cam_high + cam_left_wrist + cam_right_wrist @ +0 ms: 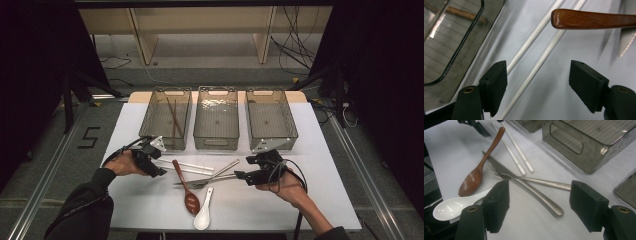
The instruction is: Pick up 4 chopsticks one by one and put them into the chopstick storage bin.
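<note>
White chopsticks (534, 50) between left gripper (537, 85) jaws (untouched)

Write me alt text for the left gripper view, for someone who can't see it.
The left gripper hangs open over a white table, its two black jaws either side of one of a pair of white chopsticks lying diagonally, not yet pinched. The end of a brown wooden spoon handle crosses the top, a serrated knife tip shows at right, and a smoky clear bin sits at left.

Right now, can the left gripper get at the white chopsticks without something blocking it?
Probably yes. The left gripper has open jaws over the white chopsticks, one of them lying between the jaws; the wooden spoon handle lies farther along, not between.
</note>
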The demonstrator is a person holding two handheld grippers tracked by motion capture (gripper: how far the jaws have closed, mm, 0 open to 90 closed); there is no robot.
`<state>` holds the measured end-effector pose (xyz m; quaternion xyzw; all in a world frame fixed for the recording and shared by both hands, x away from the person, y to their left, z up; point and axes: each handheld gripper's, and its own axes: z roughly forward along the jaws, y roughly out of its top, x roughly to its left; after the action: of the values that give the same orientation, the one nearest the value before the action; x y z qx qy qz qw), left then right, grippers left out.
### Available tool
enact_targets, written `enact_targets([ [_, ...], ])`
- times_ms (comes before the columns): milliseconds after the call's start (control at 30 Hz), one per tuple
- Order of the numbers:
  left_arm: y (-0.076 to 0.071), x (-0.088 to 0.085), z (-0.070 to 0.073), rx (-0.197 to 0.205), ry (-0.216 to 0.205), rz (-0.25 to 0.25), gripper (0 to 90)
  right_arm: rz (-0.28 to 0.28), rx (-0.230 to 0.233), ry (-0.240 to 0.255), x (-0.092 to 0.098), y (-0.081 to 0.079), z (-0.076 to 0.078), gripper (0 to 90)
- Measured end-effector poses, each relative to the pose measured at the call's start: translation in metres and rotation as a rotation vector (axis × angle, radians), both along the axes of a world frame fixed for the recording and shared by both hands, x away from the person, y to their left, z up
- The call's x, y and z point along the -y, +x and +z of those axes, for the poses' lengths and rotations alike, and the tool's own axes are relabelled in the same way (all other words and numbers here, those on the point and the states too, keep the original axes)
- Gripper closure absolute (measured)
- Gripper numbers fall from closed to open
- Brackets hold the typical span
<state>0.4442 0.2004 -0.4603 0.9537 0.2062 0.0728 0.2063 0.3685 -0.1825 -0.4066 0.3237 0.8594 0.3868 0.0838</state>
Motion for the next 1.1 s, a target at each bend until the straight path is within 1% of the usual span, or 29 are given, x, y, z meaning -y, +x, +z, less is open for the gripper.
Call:
enact_targets([
  [33,0.0006,-0.0001,-0.0007,-0.002,-0.002,-0.003,32.7,0.000,0.000,0.000,0.0000,0.0001,-0.0001,33.4],
  [67,0.0014,-0.0002,-0.0011,-0.006,0.005,-0.013,33.5,0.000,0.000,0.000,0.0000,0.0002,-0.0002,33.4],
  [133,0.0018,0.0003,-0.0029,-0.007,0.002,-0.018,35.4,0.000,0.001,-0.002,-0.0002,0.0003,-0.0003,33.4],
  [200,0.0033,0.0007,-0.0042,-0.009,0.013,-0.033,36.8,0.003,0.002,-0.003,-0.0003,0.0004,-0.0004,33.4],
  [367,0.0051,0.0020,-0.0075,-0.014,0.020,-0.045,41.2,0.002,0.001,-0.003,-0.0003,0.0005,-0.0005,33.4],
  [467,0.0062,0.0020,-0.0086,-0.015,0.019,-0.050,42.3,0.002,0.001,-0.004,-0.0004,0.0006,-0.0006,33.5],
  [567,0.0073,0.0025,-0.0103,-0.023,0.032,-0.062,43.2,0.002,0.001,-0.006,-0.0006,0.0006,-0.0008,33.5],
  [600,0.0074,0.0023,-0.0105,-0.022,0.024,-0.056,43.3,0.003,0.001,-0.005,-0.0006,0.0005,-0.0007,33.5],
  [700,0.0073,0.0018,-0.0106,-0.032,0.020,-0.053,44.7,0.003,0.001,-0.004,-0.0004,0.0005,-0.0006,33.5],
  [767,0.0071,0.0021,-0.0105,-0.050,0.018,-0.040,47.6,0.003,0.001,-0.004,-0.0005,0.0005,-0.0006,33.6],
  [800,0.0073,0.0022,-0.0101,-0.065,0.025,-0.037,48.9,0.002,0.001,-0.005,-0.0006,0.0004,-0.0007,33.6],
  [867,0.0072,0.0017,-0.0084,-0.090,0.057,-0.042,49.4,0.002,0.000,-0.006,-0.0009,0.0002,-0.0008,33.6],
  [900,0.0067,0.0016,-0.0077,-0.100,0.070,-0.033,50.5,0.001,-0.002,-0.005,-0.0010,0.0001,-0.0007,33.6],
  [1033,0.0054,0.0041,-0.0070,-0.111,0.094,-0.015,53.8,0.001,-0.003,-0.005,-0.0009,0.0001,-0.0008,33.6],
  [1100,0.0055,0.0052,-0.0059,-0.117,0.114,-0.022,55.6,0.003,-0.001,-0.007,-0.0012,0.0000,-0.0012,33.6],
])
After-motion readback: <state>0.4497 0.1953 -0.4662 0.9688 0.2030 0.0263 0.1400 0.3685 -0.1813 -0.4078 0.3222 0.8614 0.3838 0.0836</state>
